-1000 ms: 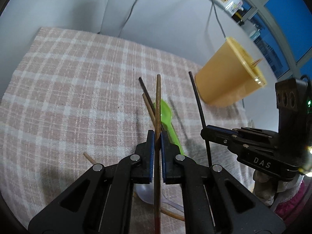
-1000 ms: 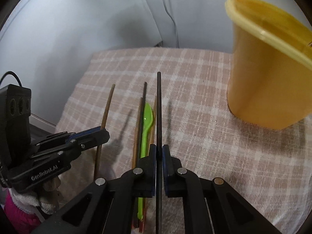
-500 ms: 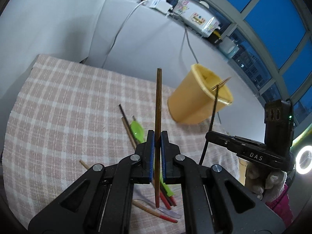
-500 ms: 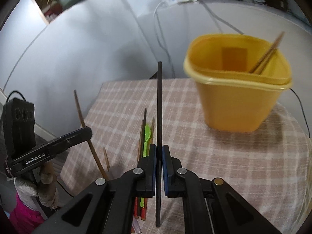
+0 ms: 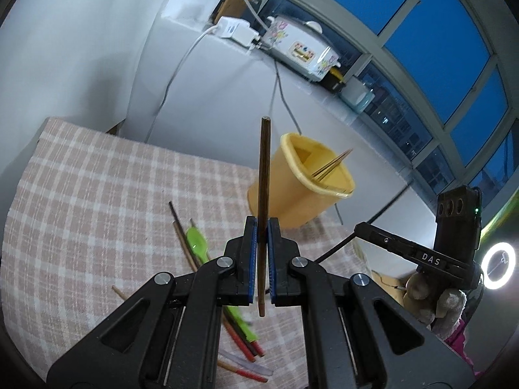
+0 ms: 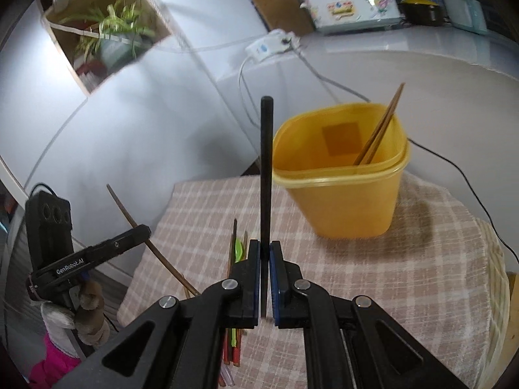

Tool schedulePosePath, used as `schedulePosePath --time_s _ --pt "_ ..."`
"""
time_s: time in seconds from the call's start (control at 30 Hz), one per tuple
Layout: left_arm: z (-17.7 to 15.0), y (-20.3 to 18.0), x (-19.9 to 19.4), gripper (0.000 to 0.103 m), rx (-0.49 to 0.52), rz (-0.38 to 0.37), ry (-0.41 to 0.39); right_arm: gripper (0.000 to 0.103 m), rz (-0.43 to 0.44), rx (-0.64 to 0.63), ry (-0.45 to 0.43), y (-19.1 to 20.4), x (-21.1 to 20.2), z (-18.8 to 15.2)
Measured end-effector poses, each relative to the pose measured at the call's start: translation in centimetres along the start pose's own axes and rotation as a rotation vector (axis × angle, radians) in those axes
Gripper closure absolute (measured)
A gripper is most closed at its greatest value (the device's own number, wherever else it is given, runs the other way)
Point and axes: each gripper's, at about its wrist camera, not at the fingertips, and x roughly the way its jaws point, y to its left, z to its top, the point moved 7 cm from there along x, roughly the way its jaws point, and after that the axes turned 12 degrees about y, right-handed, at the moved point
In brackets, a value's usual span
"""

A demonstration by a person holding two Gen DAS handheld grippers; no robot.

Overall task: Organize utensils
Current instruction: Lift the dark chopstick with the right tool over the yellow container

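My left gripper is shut on a brown wooden chopstick, held upright above the checked cloth. My right gripper is shut on a black chopstick, also upright. The yellow tub stands ahead of both and holds two wooden chopsticks; it also shows in the right wrist view. A green spoon, dark and red-tipped chopsticks and a clear spoon lie on the cloth below the grippers. The right gripper also shows in the left wrist view, the left gripper in the right wrist view.
A white wall and counter rise behind the table, with a power strip, cables and a rice cooker. The cloth's far edge lies just behind the tub. A potted plant sits in a wall niche.
Both grippers have risen and pulled back with their chopsticks, so the tub and the pile on the cloth look farther and lower. The tub's inside now shows.
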Motion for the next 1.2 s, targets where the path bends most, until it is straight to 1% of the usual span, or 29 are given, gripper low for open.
schedulePosePath --time_s 0.27,0.53,0.77,1.0,1.2 --pt "2.3 -2.2 -0.6 0.099 0.016 -0.046 -0.054 0.1 0.015 0.029 -0.102 -1.2 -4.4 1.3" --pt "4.6 -4.4 -1.0 0.099 0.032 -0.088 -0.097 0.1 0.04 0.061 -0.169 -2.7 -7.4 2.6" --pt "7.3 -5.9 -1.6 0.099 0.033 -0.119 -0.143 0.1 0.042 0.068 -0.221 -3.4 -9.7 4.3" --pt "10.1 -6.7 -1.7 0.099 0.026 -0.125 -0.195 0.1 0.039 0.069 -0.283 -3.8 -12.1 6.4" --pt "12.0 -6.9 -0.8 0.099 0.013 -0.122 -0.213 0.1 0.037 0.086 -0.323 -4.8 -13.2 8.0"
